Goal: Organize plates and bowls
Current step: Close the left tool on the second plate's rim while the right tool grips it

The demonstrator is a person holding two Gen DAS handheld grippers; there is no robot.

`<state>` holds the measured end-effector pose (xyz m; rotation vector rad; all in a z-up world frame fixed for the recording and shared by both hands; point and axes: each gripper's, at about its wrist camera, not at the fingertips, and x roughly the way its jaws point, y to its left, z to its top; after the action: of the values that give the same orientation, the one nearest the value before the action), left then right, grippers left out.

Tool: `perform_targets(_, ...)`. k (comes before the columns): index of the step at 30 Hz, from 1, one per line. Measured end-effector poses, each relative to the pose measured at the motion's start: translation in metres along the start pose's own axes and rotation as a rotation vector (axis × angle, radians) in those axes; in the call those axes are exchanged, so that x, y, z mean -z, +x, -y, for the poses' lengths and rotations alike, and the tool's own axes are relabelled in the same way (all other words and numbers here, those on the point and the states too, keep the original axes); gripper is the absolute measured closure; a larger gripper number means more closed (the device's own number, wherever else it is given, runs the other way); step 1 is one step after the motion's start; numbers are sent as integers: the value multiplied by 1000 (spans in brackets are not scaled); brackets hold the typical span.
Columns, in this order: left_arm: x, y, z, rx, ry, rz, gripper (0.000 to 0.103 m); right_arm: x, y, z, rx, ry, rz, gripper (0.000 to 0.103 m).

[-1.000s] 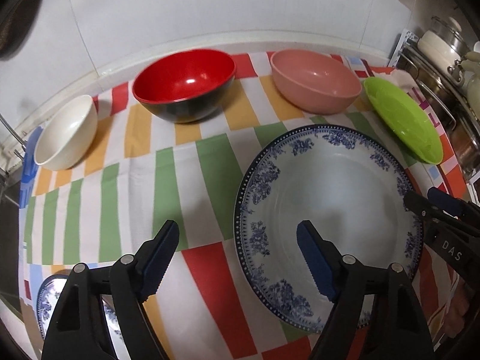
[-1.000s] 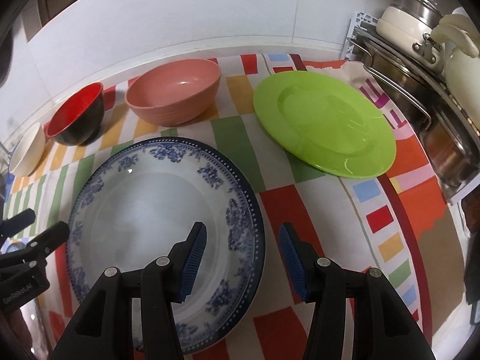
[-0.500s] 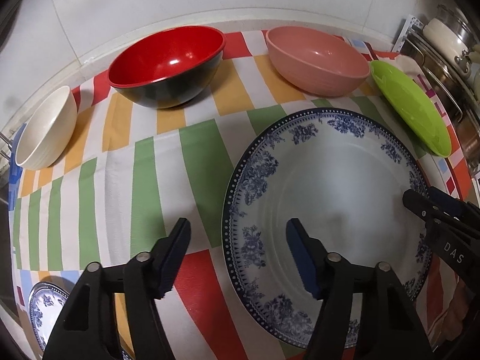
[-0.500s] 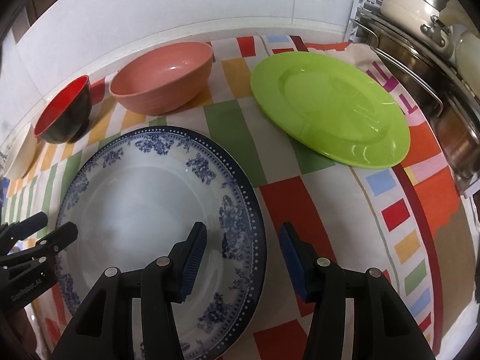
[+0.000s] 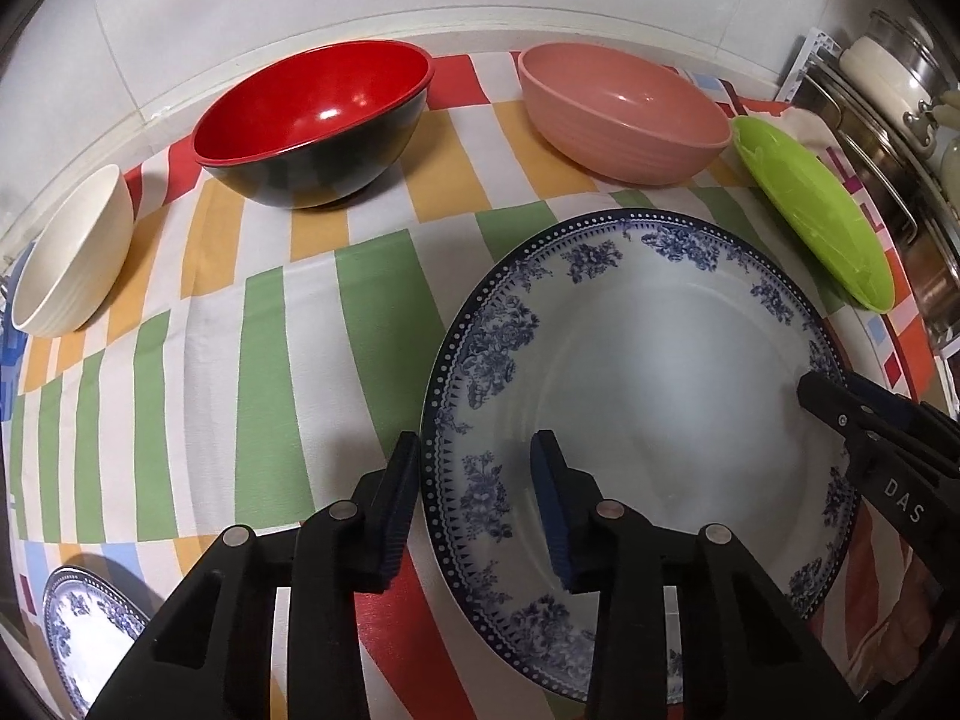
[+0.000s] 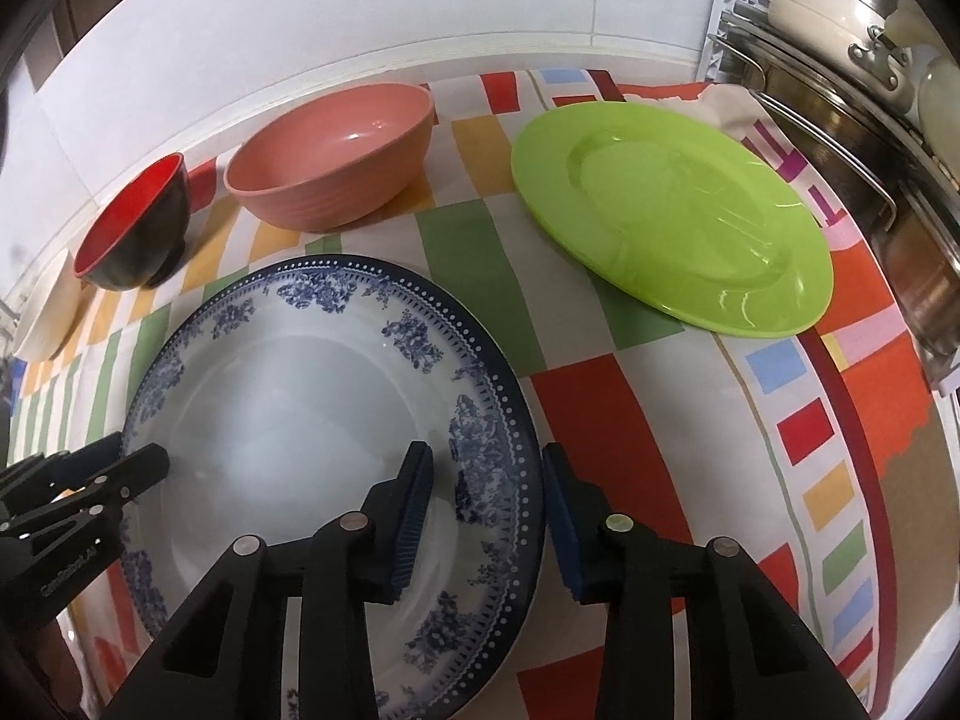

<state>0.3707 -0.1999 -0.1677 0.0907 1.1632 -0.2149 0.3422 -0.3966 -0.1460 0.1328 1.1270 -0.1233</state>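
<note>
Left wrist view: we are closing our left gripper (image 5: 474, 504) over the left rim of the big blue-flowered plate (image 5: 648, 396), pads not pressing yet. We are closing our right gripper (image 6: 487, 510) over its right rim. It is lying on the striped cloth (image 5: 252, 360) near the bowls

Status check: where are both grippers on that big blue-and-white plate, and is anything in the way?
Left gripper and right gripper each straddle opposite rims of the blue-and-white plate, closing, not yet pinching. Plate flat on striped cloth. Nothing blocking.
</note>
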Motion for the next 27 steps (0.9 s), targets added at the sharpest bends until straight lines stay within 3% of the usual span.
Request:
perform_targets(6,0,-4,-2,-12,-22,0,67,1,-3,-1,-1,-9,3,67)
perform_targets(15,10,-32,-14,-55,-64,61,67,4,-23,-13,-26,-42,37,68)
perform_targets(27,42,-81,-62,-99,-153,136,67,16,-60,-62,-66,-139,100,68)
